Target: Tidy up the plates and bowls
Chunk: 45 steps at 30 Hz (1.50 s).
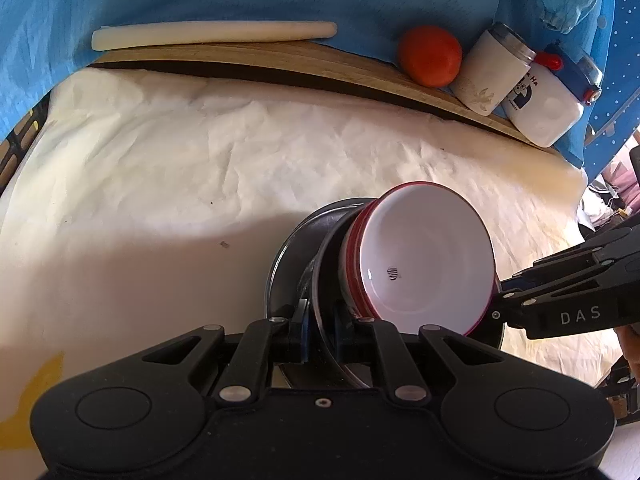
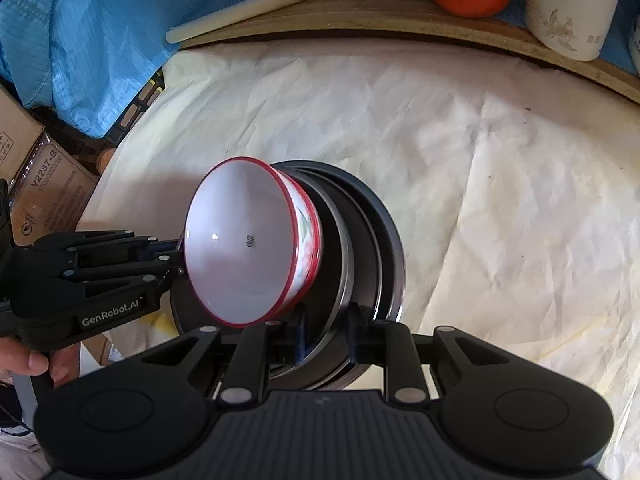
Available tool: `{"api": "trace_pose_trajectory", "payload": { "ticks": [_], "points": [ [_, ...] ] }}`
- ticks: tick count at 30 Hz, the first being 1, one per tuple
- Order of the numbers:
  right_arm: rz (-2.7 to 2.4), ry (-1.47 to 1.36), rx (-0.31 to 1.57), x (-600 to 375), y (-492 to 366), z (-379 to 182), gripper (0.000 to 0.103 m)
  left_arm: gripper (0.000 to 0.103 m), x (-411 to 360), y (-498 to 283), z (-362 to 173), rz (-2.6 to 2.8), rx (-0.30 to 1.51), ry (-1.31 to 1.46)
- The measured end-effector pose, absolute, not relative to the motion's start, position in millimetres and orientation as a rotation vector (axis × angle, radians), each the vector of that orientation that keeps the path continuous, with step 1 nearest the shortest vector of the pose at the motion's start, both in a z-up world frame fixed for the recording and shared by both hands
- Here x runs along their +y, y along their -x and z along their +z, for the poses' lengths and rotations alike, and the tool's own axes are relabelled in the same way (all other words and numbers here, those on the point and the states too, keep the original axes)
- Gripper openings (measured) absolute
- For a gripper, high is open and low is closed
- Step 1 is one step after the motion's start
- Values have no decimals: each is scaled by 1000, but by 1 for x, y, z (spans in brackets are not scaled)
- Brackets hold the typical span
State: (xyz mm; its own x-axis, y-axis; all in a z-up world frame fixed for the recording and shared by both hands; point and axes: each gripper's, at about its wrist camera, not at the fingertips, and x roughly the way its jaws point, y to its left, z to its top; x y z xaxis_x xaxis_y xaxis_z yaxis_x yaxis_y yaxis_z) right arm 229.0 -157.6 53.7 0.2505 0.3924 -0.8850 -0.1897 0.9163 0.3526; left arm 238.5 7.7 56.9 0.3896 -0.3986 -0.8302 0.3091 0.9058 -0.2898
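A stack of metal plates (image 1: 292, 252) carries a red-rimmed white bowl (image 1: 424, 256) and is held above the white cloth. My left gripper (image 1: 320, 324) is shut on the plates' near rim. In the right wrist view the bowl (image 2: 240, 240) sits on the same dark plates (image 2: 372, 224), and my right gripper (image 2: 326, 332) is shut on their rim from the opposite side. Each gripper shows in the other's view: the right gripper (image 1: 504, 300) and the left gripper (image 2: 176, 258) both touch the stack's edge.
A white crumpled cloth (image 1: 200, 160) covers the table. Along the back wooden ledge (image 1: 280, 60) lie a white roll (image 1: 212, 34), an orange fruit (image 1: 430, 56), a white cup (image 1: 492, 68) and a white bottle (image 1: 548, 96). Cardboard boxes (image 2: 44, 184) stand at the left.
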Motion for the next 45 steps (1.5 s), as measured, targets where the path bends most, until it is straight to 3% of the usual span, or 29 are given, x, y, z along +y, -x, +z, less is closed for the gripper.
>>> {"api": "trace_pose_trajectory", "payload": {
  "ticks": [28, 42, 45],
  "points": [
    [412, -152, 1299, -153, -233, 55, 24, 12, 11, -242, 61, -440, 1120, 109],
    [378, -90, 1258, -152, -228, 56, 25, 19, 12, -235, 65, -418, 1089, 112],
    [348, -46, 1240, -150, -226, 58, 36, 21, 13, -232, 68, -406, 1071, 102]
  ]
}}
